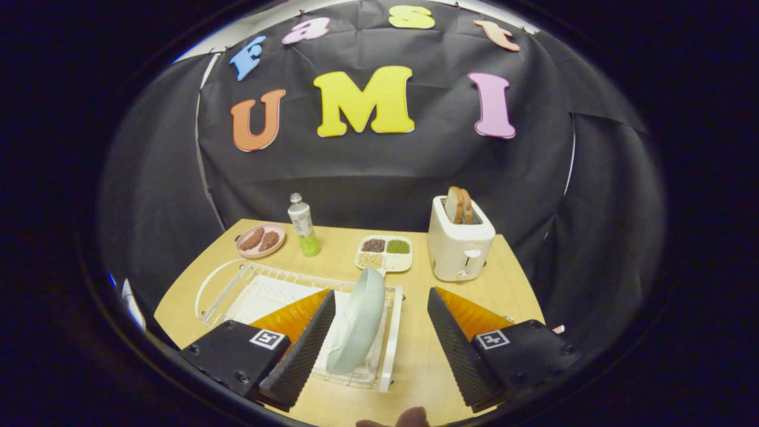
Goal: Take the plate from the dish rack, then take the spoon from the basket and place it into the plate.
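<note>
With our gripper (379,338) spread wide and holding nothing, the pale green plate (359,323) stands on edge in the white dish rack (391,350) between the fingers, and we judge it stiff, smooth, slippery, best pinched at its upper rim.

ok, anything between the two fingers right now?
Yes. In the gripper view the hand-held gripper is open, and the pale green plate stands on edge in the dish rack between its fingers, nearer the left one, neither visibly pressing it.
</note>
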Tool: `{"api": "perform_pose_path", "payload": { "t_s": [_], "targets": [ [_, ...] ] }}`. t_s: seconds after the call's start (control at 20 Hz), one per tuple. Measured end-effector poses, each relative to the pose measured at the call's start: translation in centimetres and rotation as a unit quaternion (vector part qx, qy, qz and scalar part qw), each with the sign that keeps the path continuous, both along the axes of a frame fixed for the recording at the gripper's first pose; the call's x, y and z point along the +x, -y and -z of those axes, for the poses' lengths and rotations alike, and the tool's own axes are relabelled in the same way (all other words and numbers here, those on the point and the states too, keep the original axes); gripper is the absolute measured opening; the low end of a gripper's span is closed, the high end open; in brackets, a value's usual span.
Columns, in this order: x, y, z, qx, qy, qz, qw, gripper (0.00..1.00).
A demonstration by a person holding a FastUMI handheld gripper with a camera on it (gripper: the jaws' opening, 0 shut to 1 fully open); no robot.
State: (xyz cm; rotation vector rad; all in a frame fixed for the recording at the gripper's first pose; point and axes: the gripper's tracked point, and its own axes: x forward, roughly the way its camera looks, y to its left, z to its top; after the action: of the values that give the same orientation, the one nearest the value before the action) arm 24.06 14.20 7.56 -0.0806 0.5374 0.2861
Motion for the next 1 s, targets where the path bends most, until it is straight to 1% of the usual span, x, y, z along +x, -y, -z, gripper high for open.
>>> {"api": "perform_pose_path", "payload": {
  "t_s": [0.1, 0.35, 0.45, 0.55, 0.6, 0.7, 0.8, 0.95, 1.0],
  "targets": [
    [0.7, -1.4, 1.7, 0.002, -0.035, -0.004, 0.999, 1.0],
    [1.4, -3.7, 5.8, 0.016, -0.126, 0.008, 0.992, 1.0],
    [1.6, -4.4, 6.7, 0.024, -0.152, 0.014, 0.988, 0.94],
    [1.3, -5.2, 7.8, 0.026, -0.175, 0.021, 0.984, 0.87],
    [1.4, -5.3, 7.9, 0.022, -0.181, 0.024, 0.983, 0.82],
    [1.7, -5.2, 8.3, 0.008, -0.186, 0.041, 0.982, 0.65],
    [1.9, -4.9, 8.7, -0.004, -0.191, 0.068, 0.979, 0.47],
    [2.3, -4.2, 8.3, -0.016, -0.194, 0.107, 0.975, 0.41],
    [2.6, -3.8, 7.9, -0.014, -0.186, 0.128, 0.974, 0.39]
  ]
}}
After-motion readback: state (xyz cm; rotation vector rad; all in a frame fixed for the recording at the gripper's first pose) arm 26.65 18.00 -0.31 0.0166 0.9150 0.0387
